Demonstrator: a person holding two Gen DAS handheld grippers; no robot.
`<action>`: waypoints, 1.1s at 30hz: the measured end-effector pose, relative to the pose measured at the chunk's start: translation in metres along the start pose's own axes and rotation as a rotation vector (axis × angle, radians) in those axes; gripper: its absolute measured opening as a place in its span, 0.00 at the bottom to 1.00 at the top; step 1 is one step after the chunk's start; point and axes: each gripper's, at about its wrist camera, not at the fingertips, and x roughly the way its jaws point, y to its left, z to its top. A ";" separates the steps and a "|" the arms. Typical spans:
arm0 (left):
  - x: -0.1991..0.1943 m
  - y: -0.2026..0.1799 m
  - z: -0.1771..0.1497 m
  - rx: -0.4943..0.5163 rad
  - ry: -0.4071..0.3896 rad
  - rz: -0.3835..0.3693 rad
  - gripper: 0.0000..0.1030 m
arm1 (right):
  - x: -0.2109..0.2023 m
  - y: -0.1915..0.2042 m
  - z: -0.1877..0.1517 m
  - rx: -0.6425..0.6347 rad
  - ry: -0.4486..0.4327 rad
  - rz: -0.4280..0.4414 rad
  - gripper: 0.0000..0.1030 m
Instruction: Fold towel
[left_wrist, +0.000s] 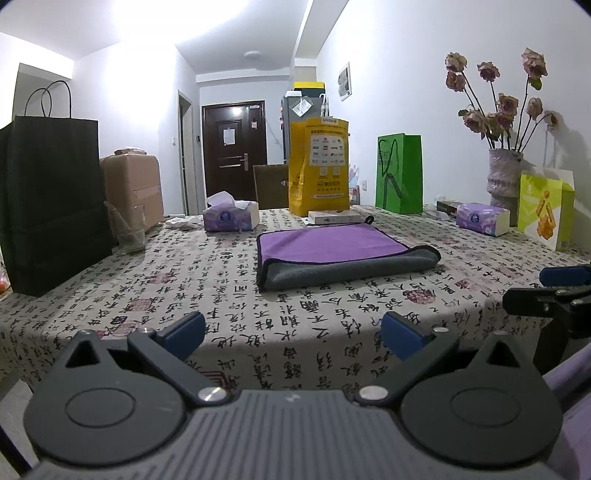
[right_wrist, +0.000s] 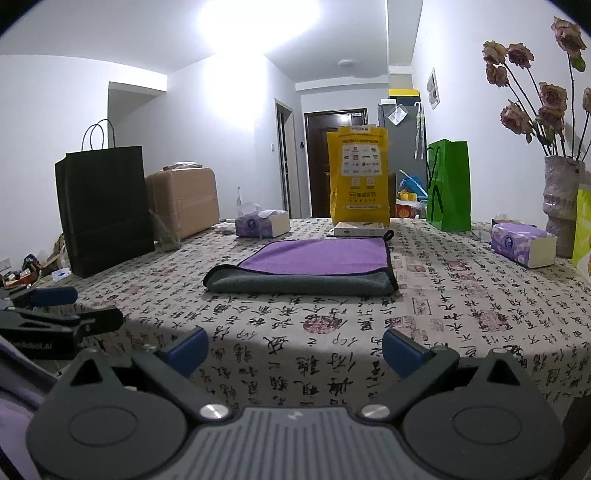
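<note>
A purple towel with a grey underside (left_wrist: 332, 254) lies folded flat on the patterned tablecloth (left_wrist: 221, 295), grey fold edge toward me. It also shows in the right wrist view (right_wrist: 306, 264). My left gripper (left_wrist: 293, 332) is open and empty, back at the table's near edge, well short of the towel. My right gripper (right_wrist: 295, 349) is open and empty too, at the near edge. The right gripper shows at the right edge of the left wrist view (left_wrist: 554, 291); the left gripper shows at the left of the right wrist view (right_wrist: 55, 310).
A black paper bag (left_wrist: 51, 206), a glass (left_wrist: 129, 229) and a tissue box (left_wrist: 231, 216) stand left of the towel. A yellow bag (left_wrist: 319, 170), a flat white box (left_wrist: 334, 217), a green bag (left_wrist: 399, 173), another tissue pack (left_wrist: 482, 218) and a vase of flowers (left_wrist: 504, 177) stand behind and right.
</note>
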 end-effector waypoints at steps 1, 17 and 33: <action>0.000 -0.001 0.000 0.001 0.000 -0.002 1.00 | -0.001 -0.001 0.000 0.002 0.000 -0.003 0.98; 0.002 -0.003 -0.004 0.007 0.019 -0.018 1.00 | 0.002 0.005 -0.002 -0.004 0.012 0.010 0.98; 0.001 -0.004 -0.004 0.010 0.020 -0.024 1.00 | 0.000 0.003 -0.002 0.003 0.003 0.006 0.98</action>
